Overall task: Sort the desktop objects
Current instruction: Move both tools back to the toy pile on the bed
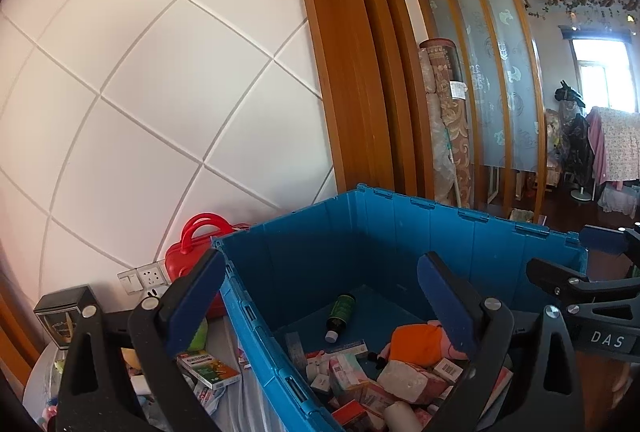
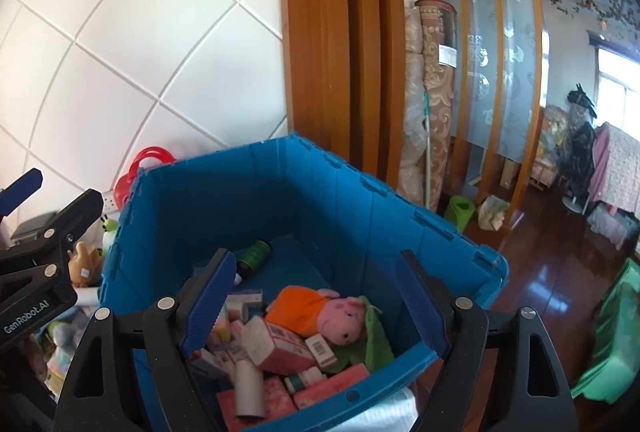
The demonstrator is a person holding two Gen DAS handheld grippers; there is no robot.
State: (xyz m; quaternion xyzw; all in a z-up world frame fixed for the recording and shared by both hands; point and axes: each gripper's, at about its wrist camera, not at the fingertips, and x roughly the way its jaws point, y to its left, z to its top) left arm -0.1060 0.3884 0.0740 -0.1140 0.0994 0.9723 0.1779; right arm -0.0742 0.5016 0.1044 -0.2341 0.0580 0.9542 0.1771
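Currently both sets of jaws stand wide apart and hold nothing. Your left gripper (image 1: 320, 296) hangs above the left wall of the blue crate (image 1: 256, 316), one pad outside it, one pad over the contents. Your right gripper (image 2: 316, 304) hangs over the crate's near half, pads either side of the pile.

Contents, from the right wrist view: a pink pig plush (image 2: 320, 312) in an orange top lying on a green cloth (image 2: 372, 332); pink and white cartons (image 2: 280, 348) heaped under and beside it; a white tube (image 2: 248, 388) at the near edge; a dark green bottle (image 2: 254, 258) lying on its side on the bare crate floor, apart from the heap.

Outside the crate, left wrist view: a green-and-orange box (image 1: 208, 370) and other small packs lie on the surface just beside the crate wall. A red handled case (image 1: 192, 252) stands behind them against the wall, and a wall socket (image 1: 142, 278) sits next to it.

Step in hand, as a judgement: between picks, with much already in the crate and loose items left on the surface.

Next move calls for: swing your left gripper outward and down to the green-and-orange box, line the pads across its narrow sides, and close. Keep the right gripper clear of the crate mouth for the drop.
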